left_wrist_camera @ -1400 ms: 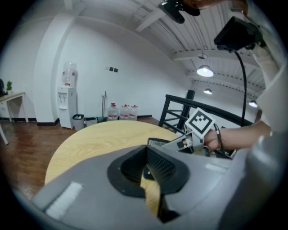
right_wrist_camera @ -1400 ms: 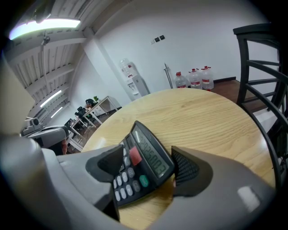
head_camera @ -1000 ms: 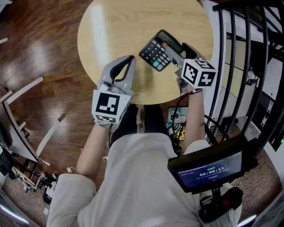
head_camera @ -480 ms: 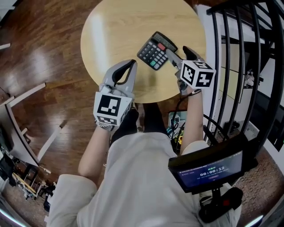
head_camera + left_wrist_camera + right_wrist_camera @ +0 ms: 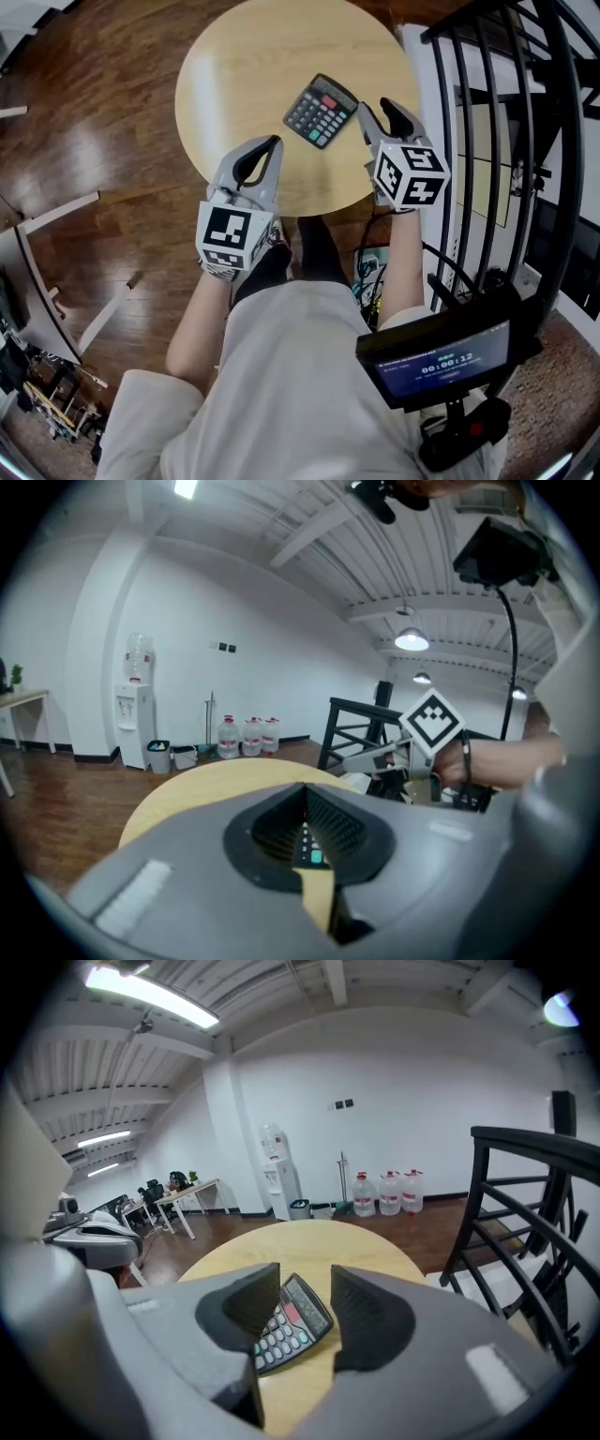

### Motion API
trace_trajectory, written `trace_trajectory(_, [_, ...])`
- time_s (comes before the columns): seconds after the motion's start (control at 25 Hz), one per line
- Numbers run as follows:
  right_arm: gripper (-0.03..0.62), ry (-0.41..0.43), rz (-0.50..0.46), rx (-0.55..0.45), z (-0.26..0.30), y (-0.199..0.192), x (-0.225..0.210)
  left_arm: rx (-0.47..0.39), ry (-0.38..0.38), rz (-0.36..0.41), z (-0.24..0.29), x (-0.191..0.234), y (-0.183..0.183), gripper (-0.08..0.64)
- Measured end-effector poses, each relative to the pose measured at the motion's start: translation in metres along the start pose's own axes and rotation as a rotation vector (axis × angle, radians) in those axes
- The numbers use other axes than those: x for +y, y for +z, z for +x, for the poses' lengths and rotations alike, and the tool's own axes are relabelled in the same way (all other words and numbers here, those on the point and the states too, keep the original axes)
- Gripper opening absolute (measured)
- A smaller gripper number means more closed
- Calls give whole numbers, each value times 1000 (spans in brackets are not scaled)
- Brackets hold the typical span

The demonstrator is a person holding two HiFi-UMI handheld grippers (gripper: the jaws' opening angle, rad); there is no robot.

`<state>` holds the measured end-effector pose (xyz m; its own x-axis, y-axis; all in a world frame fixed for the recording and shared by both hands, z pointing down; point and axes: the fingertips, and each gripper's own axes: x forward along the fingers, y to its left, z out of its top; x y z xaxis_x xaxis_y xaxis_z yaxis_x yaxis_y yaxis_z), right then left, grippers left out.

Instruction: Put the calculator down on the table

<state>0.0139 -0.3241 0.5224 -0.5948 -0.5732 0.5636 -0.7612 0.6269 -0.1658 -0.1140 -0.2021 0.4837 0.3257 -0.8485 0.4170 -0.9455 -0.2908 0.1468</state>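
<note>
The black calculator (image 5: pixel 320 111) lies flat on the round wooden table (image 5: pixel 234 66), keys up, with nothing touching it. My right gripper (image 5: pixel 375 112) hangs just to its right and above it; its jaws are closing with nothing between them. In the right gripper view the calculator (image 5: pixel 292 1321) shows below and beyond the gap between the right gripper's (image 5: pixel 305 1290) jaws. My left gripper (image 5: pixel 266 150) is shut and empty over the table's near edge, left of the calculator. In the left gripper view its jaws (image 5: pixel 305 791) meet at the tips, and the calculator's keys (image 5: pixel 307 844) show through the hole behind them.
A black metal railing (image 5: pixel 497 141) stands close to the right of the table. A small screen on a stand (image 5: pixel 441 361) sits near the person's right side. Dark wooden floor (image 5: pixel 84 122) surrounds the table. Water bottles (image 5: pixel 386 1192) and a dispenser (image 5: pixel 277 1171) stand by the far wall.
The right gripper has let go of the calculator and drawn up and back from it, its jaws narrowing. The calculator now rests flat on the table. The left gripper rose a little.
</note>
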Motion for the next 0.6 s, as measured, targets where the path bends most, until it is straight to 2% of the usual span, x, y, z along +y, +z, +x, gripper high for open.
trace_trajectory(0.08, [169, 16, -32, -42, -12, 11, 9, -9, 7, 5, -4, 2, 2, 5])
trace_trajectory(0.16, [168, 53, -28, -90, -25, 22, 21, -20, 15, -23, -10, 3, 5, 5])
trace_trajectory(0.28, [92, 89, 13, -172, -47, 40, 34, -65, 19, -71, -14, 2, 22, 5])
trace_trajectory(0.44, [38, 100, 1, -253, -77, 59, 56, -115, 0, 2, -23, -11, 44, 3])
trace_trajectory(0.6, [3, 130, -9, -337, -115, 77, 80, -197, -42, -2, -50, -25, 68, 5])
